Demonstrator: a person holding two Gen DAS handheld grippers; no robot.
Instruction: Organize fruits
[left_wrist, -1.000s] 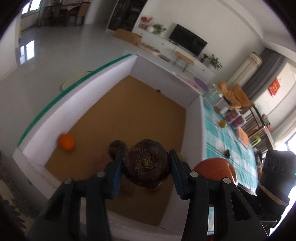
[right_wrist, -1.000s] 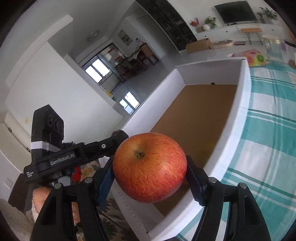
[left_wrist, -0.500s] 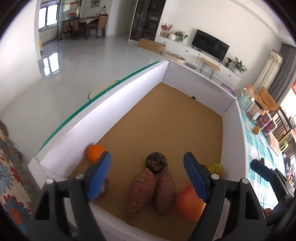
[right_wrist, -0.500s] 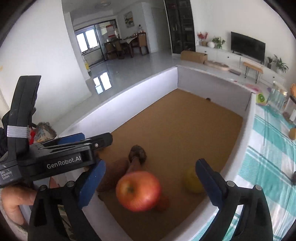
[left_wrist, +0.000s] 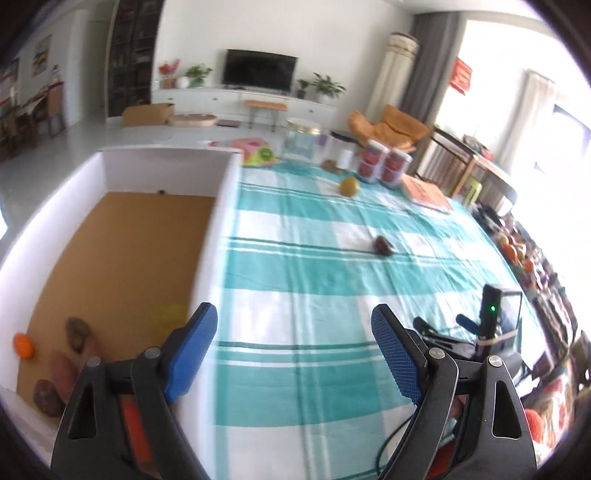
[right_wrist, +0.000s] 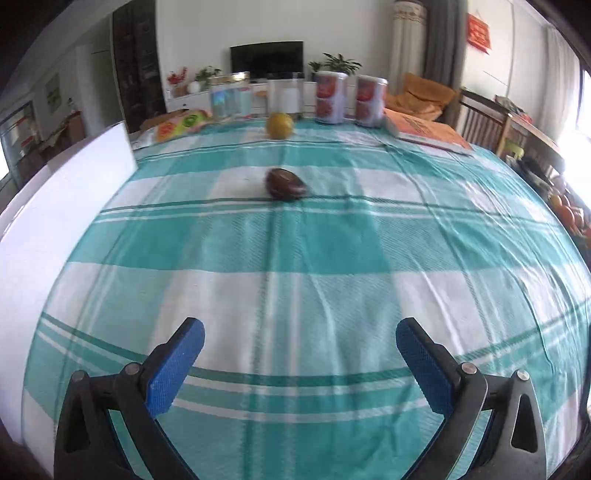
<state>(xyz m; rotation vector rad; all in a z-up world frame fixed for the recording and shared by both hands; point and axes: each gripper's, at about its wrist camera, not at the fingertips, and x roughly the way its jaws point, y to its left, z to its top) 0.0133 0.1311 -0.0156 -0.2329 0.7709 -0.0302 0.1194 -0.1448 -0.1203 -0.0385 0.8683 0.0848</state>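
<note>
A white box with a brown floor (left_wrist: 122, 251) stands on the table's left. In it lie an orange (left_wrist: 23, 346), dark round fruits (left_wrist: 77, 331), sweet potatoes (left_wrist: 64, 369) and a yellow fruit (left_wrist: 168, 314). On the teal checked cloth (right_wrist: 332, 258) lie a dark brown fruit (right_wrist: 285, 184) (left_wrist: 382, 245) and a yellow fruit (right_wrist: 280, 125) (left_wrist: 349, 185). My left gripper (left_wrist: 295, 350) is open and empty over the box's right wall. My right gripper (right_wrist: 300, 363) is open and empty above the cloth, facing the dark fruit; it also shows in the left wrist view (left_wrist: 461, 332).
Red-labelled jars (right_wrist: 330, 96) and clear jars (right_wrist: 284, 96) stand at the table's far edge. An orange book (right_wrist: 428, 131) lies at the far right. A fruit-print mat (right_wrist: 177, 125) lies far left. Chairs (right_wrist: 487, 122) stand to the right.
Both grippers let go of their fruit over the box, the left a dark round fruit and the right a red apple. Both have since swung right toward the cloth, open and empty.
</note>
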